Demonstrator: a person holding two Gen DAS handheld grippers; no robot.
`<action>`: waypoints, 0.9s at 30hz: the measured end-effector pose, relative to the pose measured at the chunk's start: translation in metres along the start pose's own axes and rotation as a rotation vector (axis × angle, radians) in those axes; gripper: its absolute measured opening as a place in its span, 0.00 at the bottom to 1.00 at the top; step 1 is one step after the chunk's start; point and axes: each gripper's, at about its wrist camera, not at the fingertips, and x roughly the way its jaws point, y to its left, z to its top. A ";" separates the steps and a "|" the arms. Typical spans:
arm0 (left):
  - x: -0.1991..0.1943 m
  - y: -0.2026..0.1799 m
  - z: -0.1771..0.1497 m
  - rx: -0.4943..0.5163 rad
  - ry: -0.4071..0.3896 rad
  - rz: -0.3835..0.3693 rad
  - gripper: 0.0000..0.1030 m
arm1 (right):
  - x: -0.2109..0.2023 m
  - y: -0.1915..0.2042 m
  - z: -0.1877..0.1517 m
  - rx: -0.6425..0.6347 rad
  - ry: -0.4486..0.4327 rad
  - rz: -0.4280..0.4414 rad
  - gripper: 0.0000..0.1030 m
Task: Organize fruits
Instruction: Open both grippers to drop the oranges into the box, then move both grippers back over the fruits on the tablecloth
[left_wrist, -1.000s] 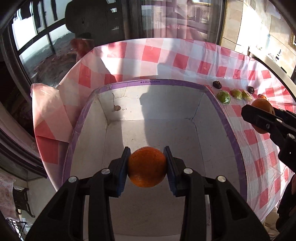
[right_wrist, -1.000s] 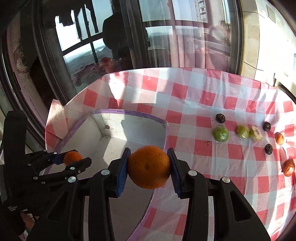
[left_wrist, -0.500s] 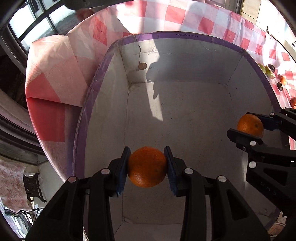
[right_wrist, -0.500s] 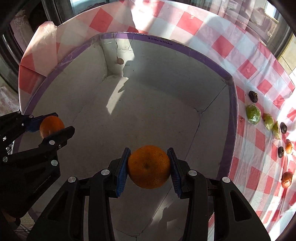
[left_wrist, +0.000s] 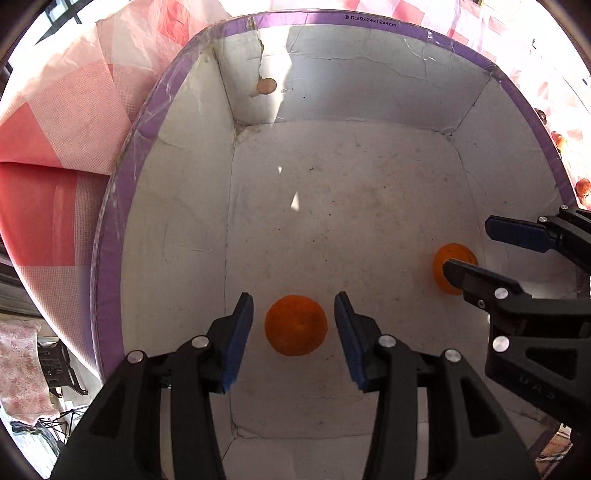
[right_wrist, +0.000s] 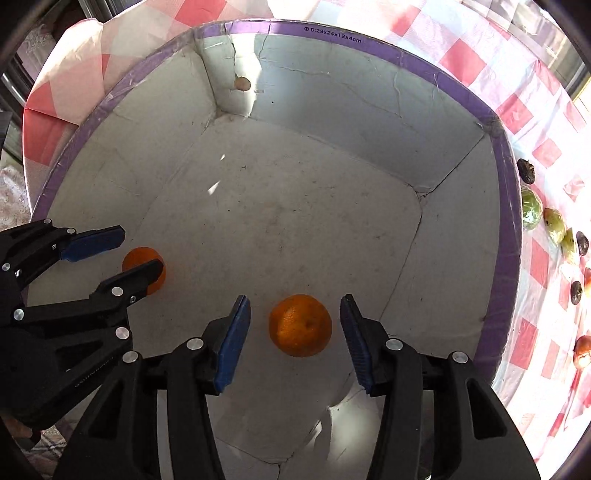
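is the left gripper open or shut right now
Open. In the left wrist view the left gripper has both blue pads clear of the orange, with a gap on each side; the fruit sits on the box floor.

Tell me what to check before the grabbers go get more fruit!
1. Left gripper open, pads apart from its orange: ok.
2. Right gripper open, apart from its orange: ok.
3. Both oranges inside the white box: ok.
4. Oranges resting still on the floor: cannot tell.
5. More fruit waiting on the checked cloth, like the green fruit: ok.
6. Grippers apart from each other: ok.
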 end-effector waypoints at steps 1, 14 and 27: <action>-0.001 -0.003 -0.002 0.007 0.002 -0.001 0.49 | 0.000 0.001 -0.001 -0.004 -0.001 0.002 0.52; -0.038 -0.006 -0.012 -0.019 -0.167 -0.026 0.57 | -0.036 -0.024 -0.004 0.035 -0.049 0.039 0.60; -0.133 -0.031 -0.018 0.054 -0.562 -0.012 0.98 | -0.177 -0.048 -0.047 0.062 -0.479 -0.120 0.84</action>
